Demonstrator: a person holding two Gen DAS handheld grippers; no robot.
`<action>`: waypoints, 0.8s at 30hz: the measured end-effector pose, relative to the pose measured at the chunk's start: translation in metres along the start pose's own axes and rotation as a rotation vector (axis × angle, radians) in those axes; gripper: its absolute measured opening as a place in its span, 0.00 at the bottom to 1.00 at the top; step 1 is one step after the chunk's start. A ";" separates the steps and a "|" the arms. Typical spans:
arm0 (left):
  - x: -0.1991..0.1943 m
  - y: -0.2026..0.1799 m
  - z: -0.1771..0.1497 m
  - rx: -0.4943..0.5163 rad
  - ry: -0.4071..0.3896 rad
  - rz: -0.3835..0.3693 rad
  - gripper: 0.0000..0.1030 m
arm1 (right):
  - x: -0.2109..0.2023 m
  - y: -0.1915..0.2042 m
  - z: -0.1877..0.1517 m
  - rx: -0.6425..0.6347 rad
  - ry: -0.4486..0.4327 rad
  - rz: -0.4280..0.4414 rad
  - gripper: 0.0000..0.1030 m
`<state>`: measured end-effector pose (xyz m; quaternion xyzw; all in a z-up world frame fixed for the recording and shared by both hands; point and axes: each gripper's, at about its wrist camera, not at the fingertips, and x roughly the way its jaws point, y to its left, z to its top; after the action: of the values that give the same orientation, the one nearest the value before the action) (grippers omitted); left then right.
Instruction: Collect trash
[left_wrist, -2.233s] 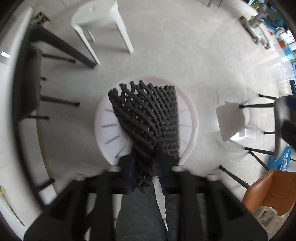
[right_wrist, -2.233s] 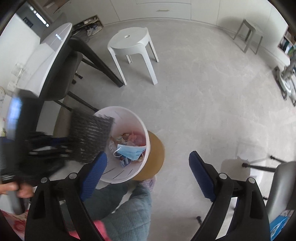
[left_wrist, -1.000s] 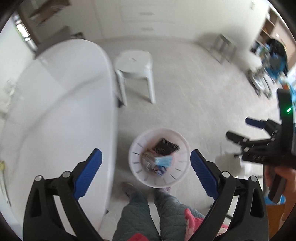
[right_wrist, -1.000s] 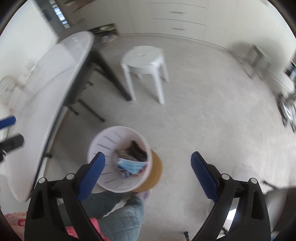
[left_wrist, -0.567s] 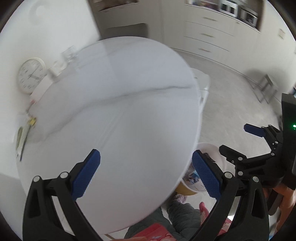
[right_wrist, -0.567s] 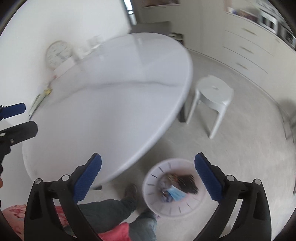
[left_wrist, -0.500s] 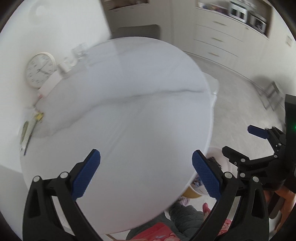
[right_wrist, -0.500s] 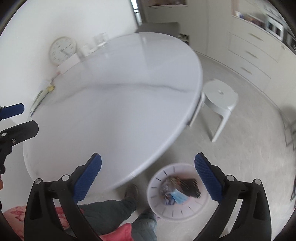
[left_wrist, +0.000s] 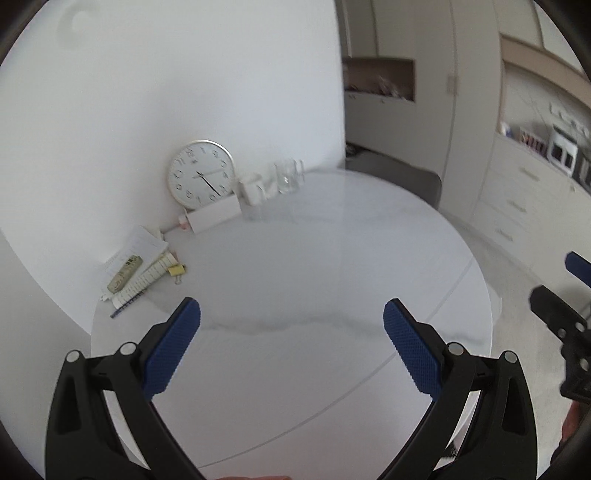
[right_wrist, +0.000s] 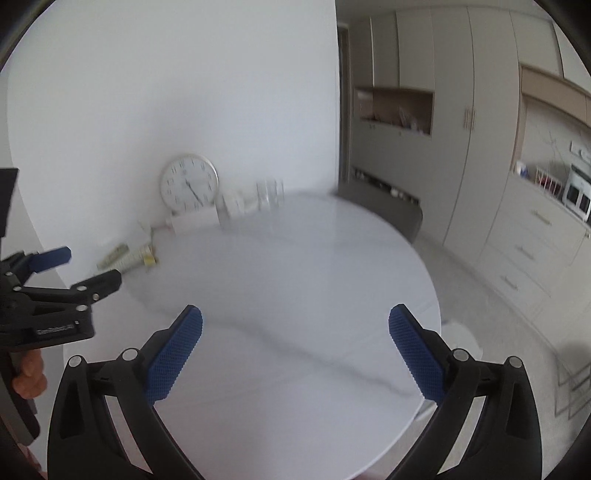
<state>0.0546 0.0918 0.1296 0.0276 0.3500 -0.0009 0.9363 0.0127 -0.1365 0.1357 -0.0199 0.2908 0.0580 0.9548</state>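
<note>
My left gripper hangs open above a round white marble table, nothing between its blue pads. My right gripper is open too, above the same table, and holds nothing. Each gripper shows in the other's view: the right one at the right edge, the left one at the left edge with a hand under it. The trash bin is out of both views. No loose trash shows on the bare middle of the tabletop.
At the table's far edge against the wall stand a round clock, a white box, a white mug and glasses. Papers, a remote and a yellow clip lie at the left. Cabinets line the right.
Both grippers rose and swung up from the white bin on the floor to over the table. The bin, stool and person's legs left the views; the clock and wall came in.
</note>
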 end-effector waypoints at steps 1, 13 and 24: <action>-0.008 0.005 0.002 -0.014 -0.012 0.002 0.92 | -0.002 0.002 0.007 -0.001 -0.017 0.002 0.97; 0.017 0.027 -0.003 -0.087 0.041 0.047 0.92 | 0.014 0.012 0.001 0.030 0.018 0.049 0.97; 0.022 0.028 -0.010 -0.099 0.060 0.038 0.92 | 0.018 0.020 -0.002 0.005 0.045 0.038 0.98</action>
<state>0.0656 0.1207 0.1091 -0.0119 0.3770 0.0348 0.9255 0.0245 -0.1155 0.1237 -0.0130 0.3127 0.0750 0.9468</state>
